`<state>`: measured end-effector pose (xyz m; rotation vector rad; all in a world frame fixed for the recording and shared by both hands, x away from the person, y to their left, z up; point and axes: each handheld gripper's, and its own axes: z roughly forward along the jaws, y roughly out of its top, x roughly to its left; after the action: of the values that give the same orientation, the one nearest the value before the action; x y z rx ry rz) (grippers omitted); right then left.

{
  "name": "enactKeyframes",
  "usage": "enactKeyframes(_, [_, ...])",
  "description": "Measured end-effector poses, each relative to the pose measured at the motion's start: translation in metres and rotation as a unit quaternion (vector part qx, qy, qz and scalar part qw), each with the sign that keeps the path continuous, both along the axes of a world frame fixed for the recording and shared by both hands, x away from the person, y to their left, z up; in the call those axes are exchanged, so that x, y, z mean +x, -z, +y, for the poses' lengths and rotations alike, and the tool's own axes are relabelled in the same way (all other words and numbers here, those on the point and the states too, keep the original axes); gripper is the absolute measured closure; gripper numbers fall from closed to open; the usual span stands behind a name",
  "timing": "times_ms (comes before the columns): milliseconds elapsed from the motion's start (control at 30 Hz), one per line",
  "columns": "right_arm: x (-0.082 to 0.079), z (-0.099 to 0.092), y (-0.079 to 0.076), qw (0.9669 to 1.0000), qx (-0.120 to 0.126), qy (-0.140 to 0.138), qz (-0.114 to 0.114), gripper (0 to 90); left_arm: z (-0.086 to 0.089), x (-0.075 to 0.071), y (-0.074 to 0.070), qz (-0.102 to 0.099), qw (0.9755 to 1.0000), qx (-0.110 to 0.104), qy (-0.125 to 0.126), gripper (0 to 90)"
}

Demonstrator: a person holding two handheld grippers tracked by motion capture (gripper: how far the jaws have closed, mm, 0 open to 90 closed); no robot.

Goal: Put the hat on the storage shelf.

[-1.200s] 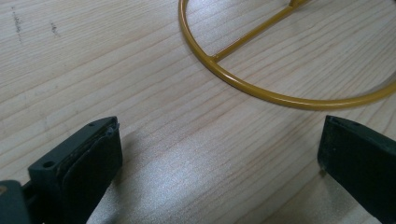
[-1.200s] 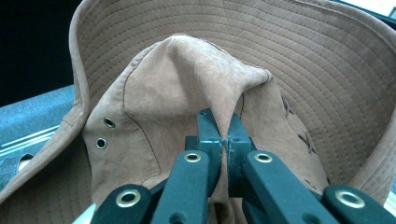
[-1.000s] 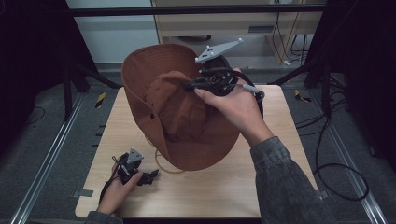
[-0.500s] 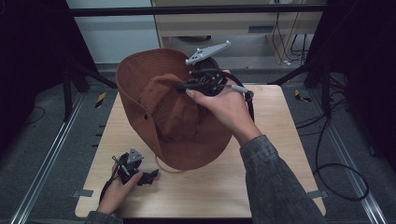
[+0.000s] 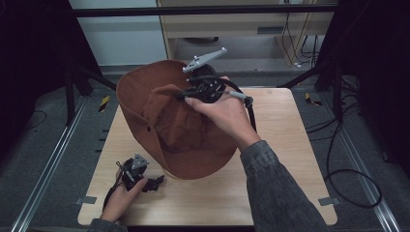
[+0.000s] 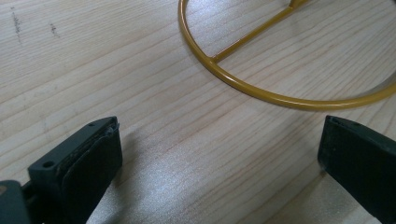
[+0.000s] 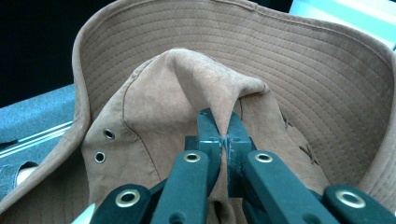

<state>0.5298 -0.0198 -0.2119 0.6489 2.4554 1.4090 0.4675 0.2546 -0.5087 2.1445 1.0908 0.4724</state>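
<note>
Dark curtains and a grey floor surround the wooden tabletop (image 5: 290, 145), and a pale cabinet stands behind its far edge. Over the middle of the tabletop, toward the far left part, a brown hat (image 5: 164, 125) with a wide stitched brim is held up and tilted, its lower brim close to the wood near the centre. The right gripper (image 5: 186, 95) has its two black jaws pressed together on a fold of the hat's crown; in the right gripper view the cloth (image 7: 187, 84) rises as a pinched ridge just above the closed tips, and two small metal eyelets (image 7: 103, 145) are seen on the side of the crown. The right hand (image 5: 227, 116) comes from the near right side. The left gripper (image 5: 157, 182) rests near the near left corner of the tabletop, held by the left hand (image 5: 121, 195). Its jaws are spread wide with nothing between them except bare wood. Just beyond them, in the left gripper view, lies a yellow wire ring (image 6: 261, 88) with a straight bar across it, flat on the wood.
</note>
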Motion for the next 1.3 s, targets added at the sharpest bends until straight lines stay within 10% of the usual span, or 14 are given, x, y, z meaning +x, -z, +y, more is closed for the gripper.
enactKeyframes(1300, [0.011,0.018,0.013,0.9998,-0.013,-0.003,0.015,88.5,0.0,0.0,0.0,0.0,1.0,0.0,0.0,0.0])
